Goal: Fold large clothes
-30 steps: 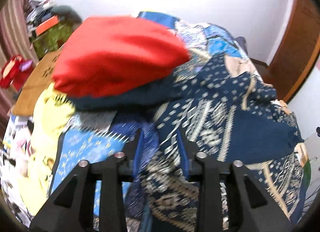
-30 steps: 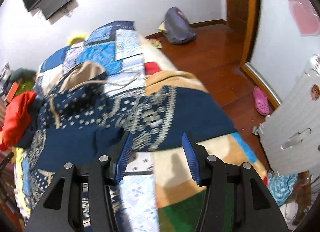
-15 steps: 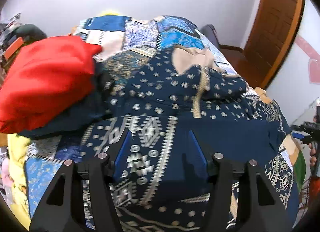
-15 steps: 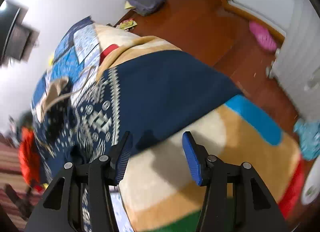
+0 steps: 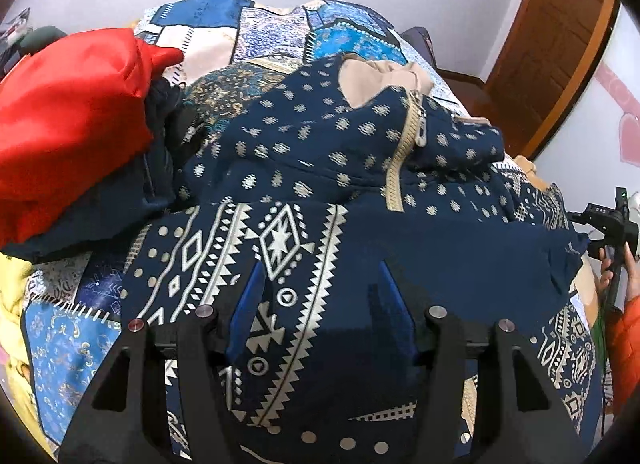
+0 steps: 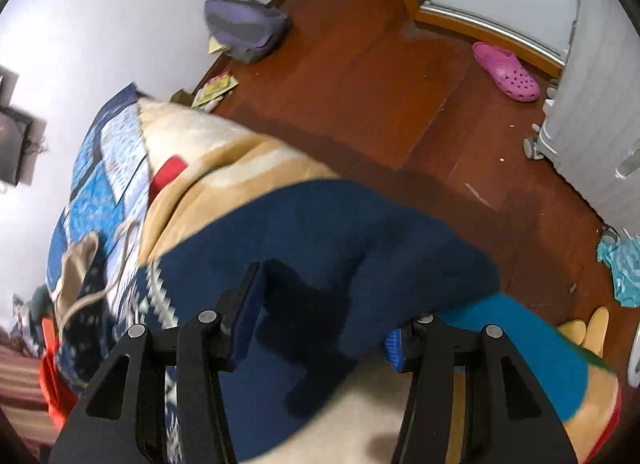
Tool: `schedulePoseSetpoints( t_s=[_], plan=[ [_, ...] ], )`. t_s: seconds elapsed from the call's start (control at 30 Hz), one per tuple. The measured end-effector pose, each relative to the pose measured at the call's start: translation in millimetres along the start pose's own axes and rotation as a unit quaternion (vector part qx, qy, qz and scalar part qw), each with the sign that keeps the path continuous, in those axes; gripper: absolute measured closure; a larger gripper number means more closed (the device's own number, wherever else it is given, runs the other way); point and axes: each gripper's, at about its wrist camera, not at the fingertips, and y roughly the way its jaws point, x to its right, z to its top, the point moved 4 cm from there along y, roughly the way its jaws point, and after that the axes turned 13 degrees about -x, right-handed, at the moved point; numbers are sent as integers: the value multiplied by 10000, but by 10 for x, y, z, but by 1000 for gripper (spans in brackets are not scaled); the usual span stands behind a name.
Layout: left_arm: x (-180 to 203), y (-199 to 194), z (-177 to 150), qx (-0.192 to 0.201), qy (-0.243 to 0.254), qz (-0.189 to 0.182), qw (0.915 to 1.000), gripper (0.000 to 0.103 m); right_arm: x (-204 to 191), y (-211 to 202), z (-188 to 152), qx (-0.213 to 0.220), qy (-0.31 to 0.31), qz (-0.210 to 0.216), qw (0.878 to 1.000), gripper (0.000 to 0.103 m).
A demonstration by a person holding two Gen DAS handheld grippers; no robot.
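My navy patterned hoodie (image 5: pixel 320 192) lies spread across the bed (image 5: pixel 256 28), tan zipper up, hem reaching the near edge.

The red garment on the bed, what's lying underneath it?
Under the red garment lies a dark navy garment with a zipper, its edge sticking out beside the patterned hoodie. The patchwork bedspread shows behind; anything deeper in the pile is covered.

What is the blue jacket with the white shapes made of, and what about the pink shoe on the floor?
The blue jacket looks like soft, matte knitted or fleece cloth: it slumps in thick folds, with a tan zipper that seems plastic. The pink shoe looks like smooth moulded foam or rubber, with round holes punched in the top.
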Motion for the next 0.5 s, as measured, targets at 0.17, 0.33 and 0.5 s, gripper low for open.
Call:
schedulePoseSetpoints(
  t_s=[0.17,0.33,0.5],
  plan=[
    [-34,-103,-16,115,21,30,9999,44,-132,-175,-14,287,-222,-451,9983,88],
    [-70,-199,-75,157,50,26,9999,44,-526,-716,-206,993,-936,-263,9903,94],
    [-87,-334,-148,259,99,32,9996,44,-1164,-1276,-544,1487,-2049,125,9673,95]
  ],
)
